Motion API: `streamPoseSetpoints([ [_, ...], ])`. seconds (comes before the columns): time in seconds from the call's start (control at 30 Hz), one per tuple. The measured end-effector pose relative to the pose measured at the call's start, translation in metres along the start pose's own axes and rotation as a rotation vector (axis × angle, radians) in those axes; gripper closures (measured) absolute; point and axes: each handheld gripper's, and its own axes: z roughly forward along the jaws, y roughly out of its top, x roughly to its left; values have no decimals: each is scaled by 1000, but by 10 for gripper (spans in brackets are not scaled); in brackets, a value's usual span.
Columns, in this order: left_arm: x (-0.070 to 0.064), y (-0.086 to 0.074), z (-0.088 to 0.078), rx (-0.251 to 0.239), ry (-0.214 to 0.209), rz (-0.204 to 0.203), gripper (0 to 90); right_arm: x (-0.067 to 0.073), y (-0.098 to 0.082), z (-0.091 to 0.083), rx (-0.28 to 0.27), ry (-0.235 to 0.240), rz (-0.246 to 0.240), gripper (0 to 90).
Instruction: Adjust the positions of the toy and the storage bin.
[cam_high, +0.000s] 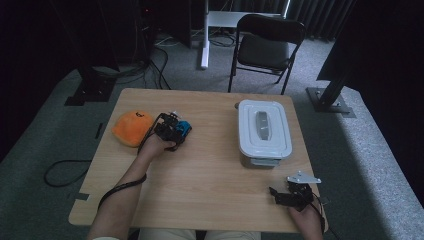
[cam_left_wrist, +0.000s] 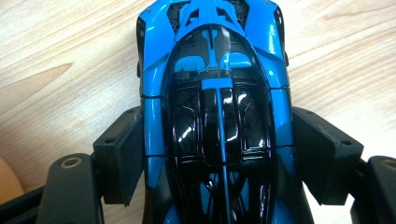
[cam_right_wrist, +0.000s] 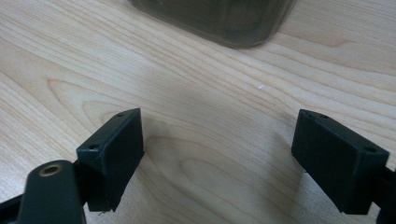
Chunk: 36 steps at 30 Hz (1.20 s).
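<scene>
One blue toy car lies lengthwise between the left gripper jaws, which press its sides. One right gripper gapes wide, holding nothing.

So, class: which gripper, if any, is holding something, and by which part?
The left gripper clamps the blue toy car across its sides, around the cabin. The right gripper is open, holding nothing.

the table is seen whole from above and behind the person, facing forward and down. each gripper view is held close over the wood, one on the toy car, one near the box; both things are shared with the high view.
</scene>
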Motion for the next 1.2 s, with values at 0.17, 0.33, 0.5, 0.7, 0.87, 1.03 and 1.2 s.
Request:
streamPoseSetpoints([
  [0.17,-5,-6,-11,-7,-5,23,282,0,0,0,0,0,1,163],
  [0.33,-8,-14,-23,2,-17,47,283,0,0,0,0,0,1,163],
  [0.5,-12,-24,-35,-5,-19,72,283,0,0,0,0,-1,1,162],
  [0.7,-13,-41,-53,-20,-20,84,283,0,0,0,0,-3,3,163],
  [0.87,-18,-58,-66,-24,-19,116,283,0,0,0,0,-3,3,163],
  [1.03,-27,-73,-77,-35,-19,142,283,0,0,0,1,-5,5,162],
  [1.2,-38,-89,-88,-38,-30,181,283,0,0,0,1,-6,6,163],
])
